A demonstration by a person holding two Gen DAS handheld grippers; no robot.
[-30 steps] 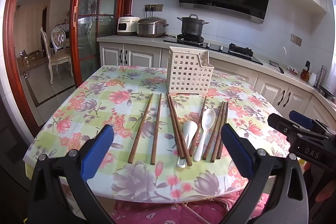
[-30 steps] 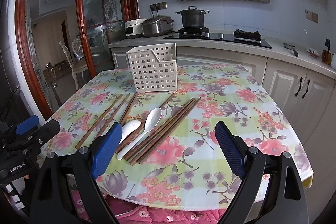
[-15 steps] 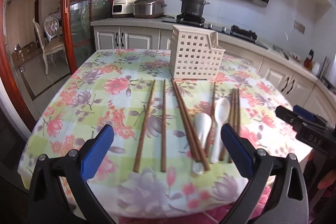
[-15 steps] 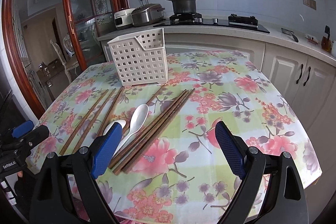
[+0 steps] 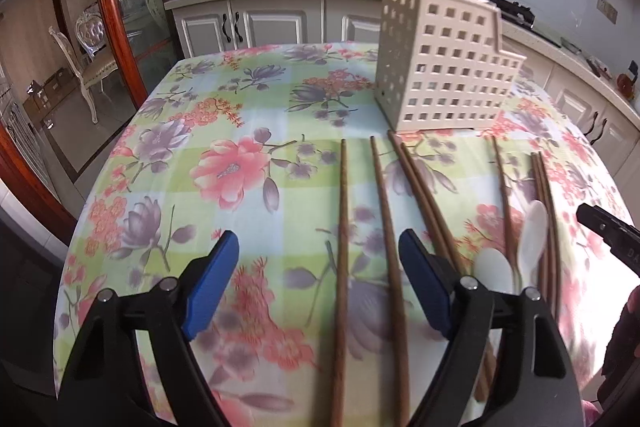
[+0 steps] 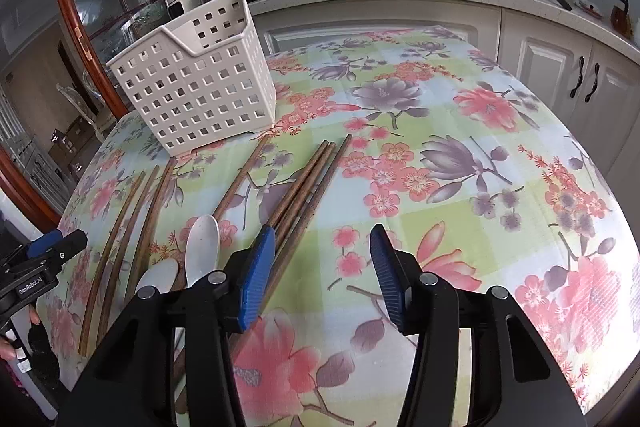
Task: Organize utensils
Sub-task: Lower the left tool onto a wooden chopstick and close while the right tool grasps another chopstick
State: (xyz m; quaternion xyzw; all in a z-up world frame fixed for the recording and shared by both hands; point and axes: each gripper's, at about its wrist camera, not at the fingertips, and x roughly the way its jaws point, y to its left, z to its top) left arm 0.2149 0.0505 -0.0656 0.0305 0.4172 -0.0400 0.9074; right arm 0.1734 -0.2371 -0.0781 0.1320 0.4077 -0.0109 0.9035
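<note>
The white perforated basket (image 6: 196, 83) stands upright on the floral table (image 6: 440, 155), upper left of the right wrist frame; its inside is hidden. Below it lie loose wooden chopsticks (image 6: 308, 183) and two white spoons (image 6: 202, 247). The left gripper (image 5: 316, 287) and the right gripper (image 6: 320, 271) both hover with fingers spread, holding nothing.

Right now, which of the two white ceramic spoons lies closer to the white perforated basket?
The right-hand white ceramic spoon, beside the bunched brown wooden chopsticks. Its bowl reaches farther up the table toward the white perforated basket than the other spoon.
</note>
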